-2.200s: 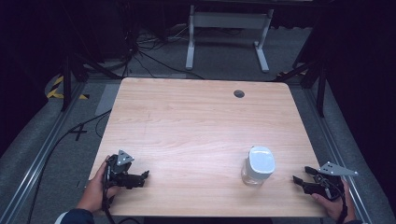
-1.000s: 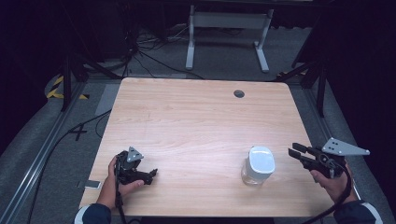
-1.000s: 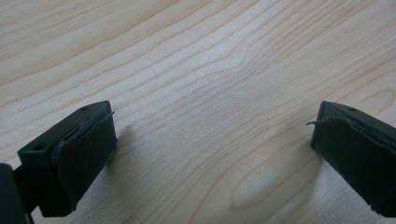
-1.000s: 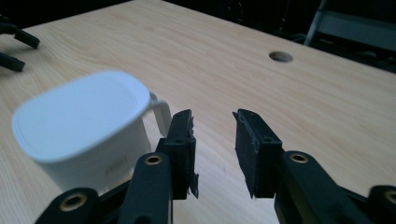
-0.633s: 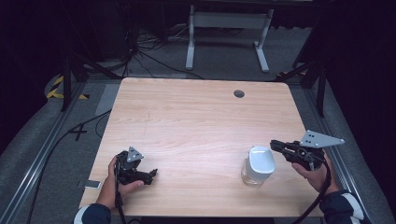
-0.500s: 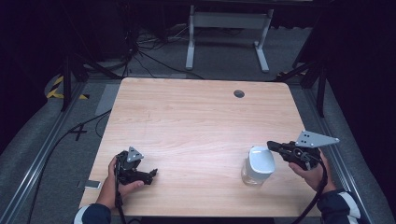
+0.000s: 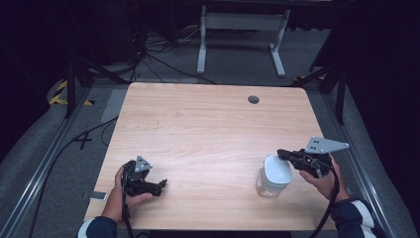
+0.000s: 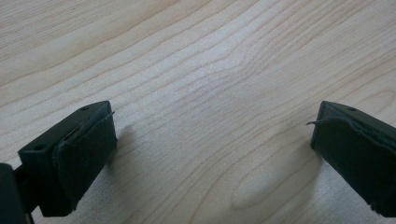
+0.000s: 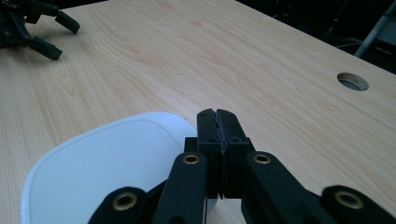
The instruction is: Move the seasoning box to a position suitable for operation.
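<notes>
In the high view we see a pale wooden table (image 7: 208,129) filling the middle of the frame, with a small round hole (image 7: 253,99) near its upper right edge. At the lower right stands a clear container with a white lid (image 7: 273,174), and the right gripper (image 7: 283,154) reaches in from the right with its tip at the lid's upper right edge; whether it touches we cannot tell from here. A hand (image 7: 323,179) in a dark sleeve holds it from the lower right corner. At the lower left the left gripper (image 7: 161,185) lies low over the table near the front edge, well apart from the container. In the left gripper view we see its two black padded jaws spread wide, one at the lower left and one at the lower right of the frame, with bare wood grain (image 8: 205,93) between them. In the right gripper view we see the jaws pressed together with nothing between them, having just closed; they rise from the bottom centre, and the white lid (image 9: 112,163) sits at the lower left, partly behind them. The hole (image 9: 352,81) shows at the right edge, and the left gripper (image 9: 49,33) at the upper left corner.
</notes>
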`<action>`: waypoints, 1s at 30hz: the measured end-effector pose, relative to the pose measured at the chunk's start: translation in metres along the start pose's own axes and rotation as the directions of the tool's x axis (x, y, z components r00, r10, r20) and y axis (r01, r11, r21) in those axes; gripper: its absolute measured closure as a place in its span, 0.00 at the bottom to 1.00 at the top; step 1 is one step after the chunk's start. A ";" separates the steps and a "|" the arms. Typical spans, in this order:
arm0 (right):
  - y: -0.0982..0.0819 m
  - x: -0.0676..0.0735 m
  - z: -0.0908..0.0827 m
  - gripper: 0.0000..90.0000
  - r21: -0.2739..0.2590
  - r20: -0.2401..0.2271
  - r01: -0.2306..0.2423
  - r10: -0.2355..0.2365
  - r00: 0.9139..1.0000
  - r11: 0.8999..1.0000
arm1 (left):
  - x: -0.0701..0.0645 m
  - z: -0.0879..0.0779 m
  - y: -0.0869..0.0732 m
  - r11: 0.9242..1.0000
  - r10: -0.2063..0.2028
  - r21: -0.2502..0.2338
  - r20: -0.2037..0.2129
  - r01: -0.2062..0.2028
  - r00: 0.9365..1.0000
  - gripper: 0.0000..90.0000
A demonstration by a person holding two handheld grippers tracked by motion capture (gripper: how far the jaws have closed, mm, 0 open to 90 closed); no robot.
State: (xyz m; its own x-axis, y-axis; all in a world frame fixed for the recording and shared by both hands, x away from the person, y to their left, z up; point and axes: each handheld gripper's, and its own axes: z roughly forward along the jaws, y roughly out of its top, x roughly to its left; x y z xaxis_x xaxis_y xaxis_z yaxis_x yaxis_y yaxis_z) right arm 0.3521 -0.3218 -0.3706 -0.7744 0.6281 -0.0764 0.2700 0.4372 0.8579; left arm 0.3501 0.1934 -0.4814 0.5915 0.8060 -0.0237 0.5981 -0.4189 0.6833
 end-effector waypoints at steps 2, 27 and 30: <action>0.000 0.000 0.000 0.99 -0.001 0.000 0.001 -0.001 1.000 1.000 | 0.000 0.000 0.000 1.000 0.003 -0.003 0.000 -0.003 1.000 0.00; 0.000 -0.006 0.006 1.00 0.002 -0.022 -0.016 0.016 1.000 1.000 | -0.067 -0.002 0.060 0.962 0.243 -0.185 0.258 -0.199 0.935 0.84; 0.000 -0.006 0.006 1.00 0.001 -0.023 -0.015 0.015 1.000 1.000 | -0.082 -0.001 0.068 0.951 0.283 -0.204 0.279 -0.232 0.918 0.90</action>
State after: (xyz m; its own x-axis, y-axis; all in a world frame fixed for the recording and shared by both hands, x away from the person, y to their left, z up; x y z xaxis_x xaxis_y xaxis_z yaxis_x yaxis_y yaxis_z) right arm 0.3598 -0.3219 -0.3730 -0.7831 0.6197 -0.0520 0.2819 0.4281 0.8586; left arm 0.3421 0.0993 -0.4319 0.8630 0.5042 -0.0315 0.3216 -0.5003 0.8039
